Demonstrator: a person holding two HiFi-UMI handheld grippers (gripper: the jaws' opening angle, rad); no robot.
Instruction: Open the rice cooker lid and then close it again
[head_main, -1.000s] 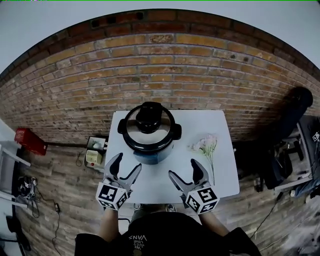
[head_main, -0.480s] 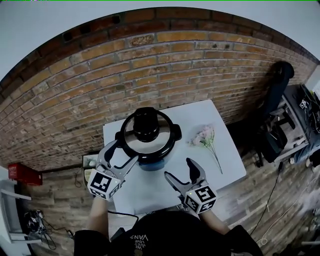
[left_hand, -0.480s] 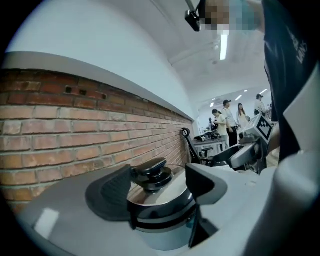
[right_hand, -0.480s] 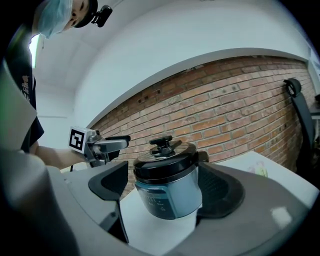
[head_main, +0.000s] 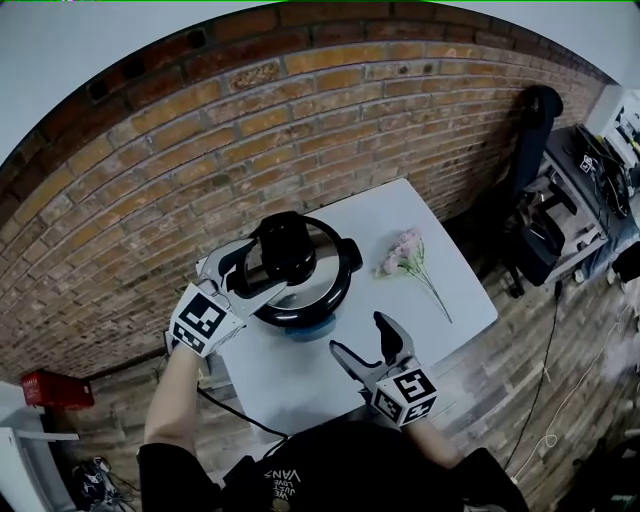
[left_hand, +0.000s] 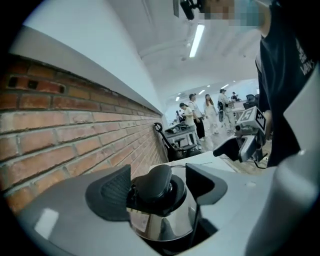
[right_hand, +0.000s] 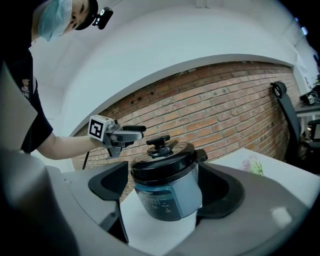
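A rice cooker (head_main: 300, 285) with a steel lid and a black knob (head_main: 283, 243) stands at the back left of the white table (head_main: 300, 375), lid down. My left gripper (head_main: 253, 272) reaches over the lid from the left. In the left gripper view the knob (left_hand: 161, 179) sits between its spread jaws, with a gap on each side, so the left gripper (left_hand: 156, 194) is open. My right gripper (head_main: 360, 338) hovers open over the table's front part, apart from the cooker. In the right gripper view the cooker (right_hand: 167, 192) shows between its jaws, farther off.
A pink flower sprig (head_main: 408, 260) lies on the table right of the cooker. A brick wall (head_main: 200, 160) runs behind the table. A black cable (head_main: 235, 412) hangs off the front left edge. A dark office chair (head_main: 540, 235) stands to the right.
My left gripper has moved forward and up from the table's front edge to straddle the lid knob. The right gripper has stayed about where it was. The head view has turned.
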